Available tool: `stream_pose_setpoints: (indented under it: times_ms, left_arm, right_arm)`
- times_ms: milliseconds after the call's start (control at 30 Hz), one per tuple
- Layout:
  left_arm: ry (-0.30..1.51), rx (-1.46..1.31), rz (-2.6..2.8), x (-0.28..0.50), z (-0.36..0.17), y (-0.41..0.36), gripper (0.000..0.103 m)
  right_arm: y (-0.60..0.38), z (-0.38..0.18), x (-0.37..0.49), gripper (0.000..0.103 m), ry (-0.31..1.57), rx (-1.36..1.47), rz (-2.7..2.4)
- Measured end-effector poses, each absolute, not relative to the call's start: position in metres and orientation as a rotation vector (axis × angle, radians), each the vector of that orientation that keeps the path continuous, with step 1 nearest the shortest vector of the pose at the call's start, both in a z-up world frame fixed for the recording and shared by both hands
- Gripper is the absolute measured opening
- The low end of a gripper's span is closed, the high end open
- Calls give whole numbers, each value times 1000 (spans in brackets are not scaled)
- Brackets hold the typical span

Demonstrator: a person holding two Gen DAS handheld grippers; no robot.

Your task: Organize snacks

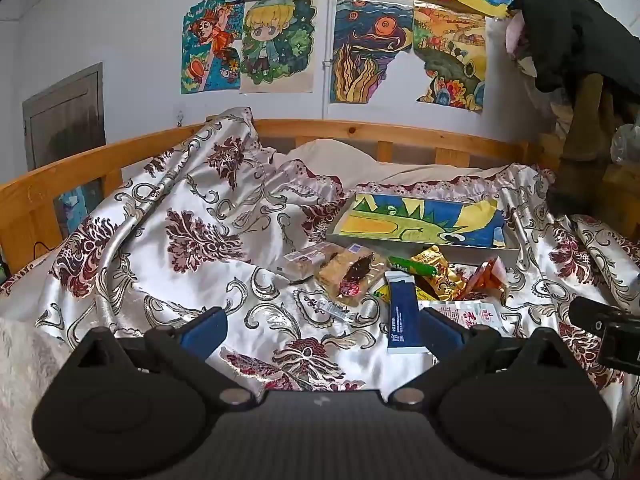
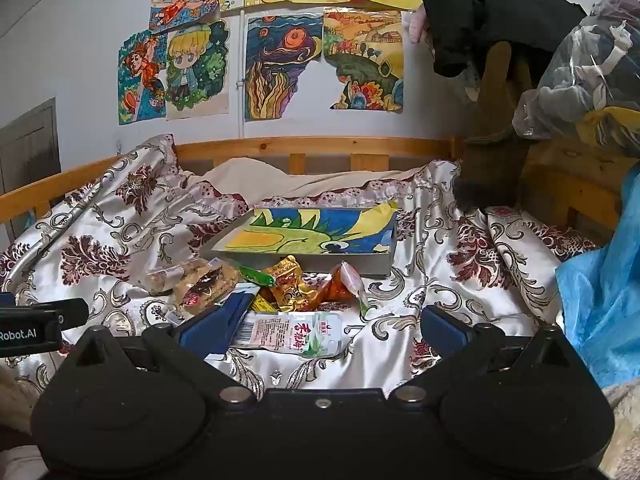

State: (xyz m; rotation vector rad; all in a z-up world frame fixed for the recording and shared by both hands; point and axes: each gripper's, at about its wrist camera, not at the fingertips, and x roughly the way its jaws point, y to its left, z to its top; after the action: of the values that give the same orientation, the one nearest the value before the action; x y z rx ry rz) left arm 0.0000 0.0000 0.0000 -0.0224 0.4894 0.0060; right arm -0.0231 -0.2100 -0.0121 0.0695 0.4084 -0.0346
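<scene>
— So, the left wrist view?
— Left gripper [image 1: 322,330] spread wide, holding nothing; the snack pile [image 1: 394,276] lies ahead on the bedspread [image 1: 192,216], before the tray [image 1: 416,240].
— And the right?
— Right gripper [image 2: 322,330] also wide; a white packet [image 2: 292,334] lies between its fingers.

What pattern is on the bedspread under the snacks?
The bedspread is shiny silver-white satin with dark maroon floral motifs and grey scrollwork, clearest in the left wrist view.

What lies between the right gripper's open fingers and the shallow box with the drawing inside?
In the right wrist view, the snack pile: the white packet nearest the right gripper, gold and orange packets behind, then the box.
</scene>
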Motion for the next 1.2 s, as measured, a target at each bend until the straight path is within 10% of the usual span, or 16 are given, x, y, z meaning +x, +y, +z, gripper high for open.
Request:
stream_pose_setpoints:
  times_ms: [1200]
  left_arm:
    - [488,-17,5,0,0,0,103]
  right_arm:
    - [-211,-12,-24,102,405,78,-25]
